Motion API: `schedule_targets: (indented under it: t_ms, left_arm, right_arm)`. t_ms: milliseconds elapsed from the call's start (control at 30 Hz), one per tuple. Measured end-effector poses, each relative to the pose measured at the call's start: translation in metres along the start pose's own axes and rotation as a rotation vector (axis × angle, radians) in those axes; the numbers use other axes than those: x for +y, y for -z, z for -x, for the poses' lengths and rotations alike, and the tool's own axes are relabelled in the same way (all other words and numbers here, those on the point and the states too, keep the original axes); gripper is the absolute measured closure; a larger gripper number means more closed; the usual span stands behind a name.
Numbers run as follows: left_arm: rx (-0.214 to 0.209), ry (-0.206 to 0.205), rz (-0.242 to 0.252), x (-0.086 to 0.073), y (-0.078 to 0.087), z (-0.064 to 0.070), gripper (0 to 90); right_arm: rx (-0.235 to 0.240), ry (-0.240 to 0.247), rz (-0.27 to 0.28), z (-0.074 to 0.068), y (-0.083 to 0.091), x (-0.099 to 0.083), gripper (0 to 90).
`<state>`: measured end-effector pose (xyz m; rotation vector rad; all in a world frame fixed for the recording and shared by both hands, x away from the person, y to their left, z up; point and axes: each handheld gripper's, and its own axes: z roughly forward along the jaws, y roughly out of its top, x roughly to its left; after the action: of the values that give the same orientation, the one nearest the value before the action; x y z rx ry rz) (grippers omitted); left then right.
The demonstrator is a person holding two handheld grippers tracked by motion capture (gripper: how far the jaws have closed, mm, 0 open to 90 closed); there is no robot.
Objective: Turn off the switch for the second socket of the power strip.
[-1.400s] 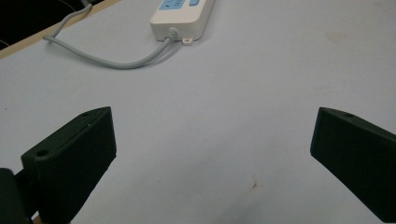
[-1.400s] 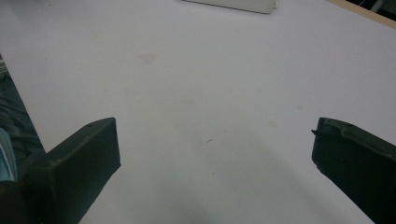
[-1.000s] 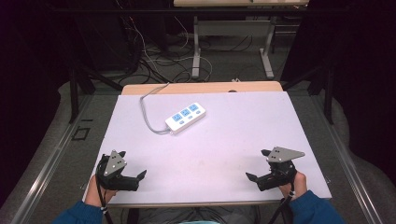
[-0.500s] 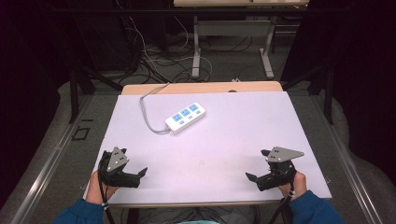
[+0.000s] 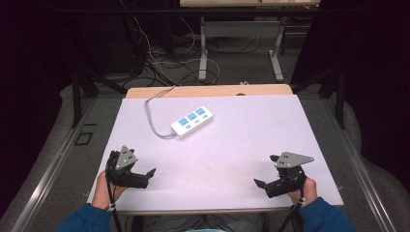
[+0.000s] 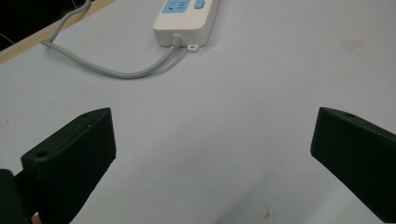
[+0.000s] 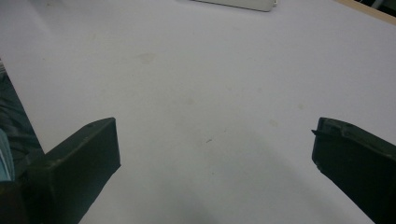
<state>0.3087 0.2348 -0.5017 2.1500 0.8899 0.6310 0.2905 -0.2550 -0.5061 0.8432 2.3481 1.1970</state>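
A white power strip (image 5: 192, 122) with blue sockets lies at the middle back of the white table top (image 5: 241, 140), its grey cable (image 5: 152, 121) looping left and off the far edge. My left gripper (image 5: 148, 177) rests near the front left edge, open and holding nothing. In the left gripper view the power strip (image 6: 184, 21) and cable (image 6: 116, 70) lie ahead of the wide-apart jaws of the left gripper (image 6: 212, 140). My right gripper (image 5: 265, 170) sits near the front right edge, open. In the right gripper view the right gripper (image 7: 215, 144) spans bare table, and the strip's edge (image 7: 243, 3) shows at the top.
A wooden strip (image 5: 208, 91) of the table shows beyond the white sheet. Behind it are desk legs (image 5: 203, 53) and tangled floor cables (image 5: 159, 63). A metal rail (image 5: 58, 164) runs along the left side.
My left gripper has edged slightly forward over the table. The right gripper and the power strip have stayed put.
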Motion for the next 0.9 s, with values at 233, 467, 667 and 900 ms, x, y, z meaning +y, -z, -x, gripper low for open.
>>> schedule_targets:
  t_ms: [233,467,667,900]
  left_arm:
    - [0.003,-0.014,-0.003,0.008,-0.007,-0.002,0.2]
    - [-0.004,-0.024,-0.012,0.015,-0.015,-0.004,0.0]
    - [-0.006,-0.028,-0.015,0.02,-0.021,-0.005,0.0]
    - [-0.01,-0.038,-0.018,0.026,-0.028,-0.008,0.0]
  right_arm:
    - [0.001,-0.002,-0.003,0.0,0.0,0.0,0.5]
    - [0.003,-0.007,-0.017,0.0,0.001,0.0,0.5]
    - [0.004,-0.006,-0.017,0.0,0.001,0.0,0.5]
    - [-0.005,-0.009,-0.006,0.0,0.0,0.0,0.5]
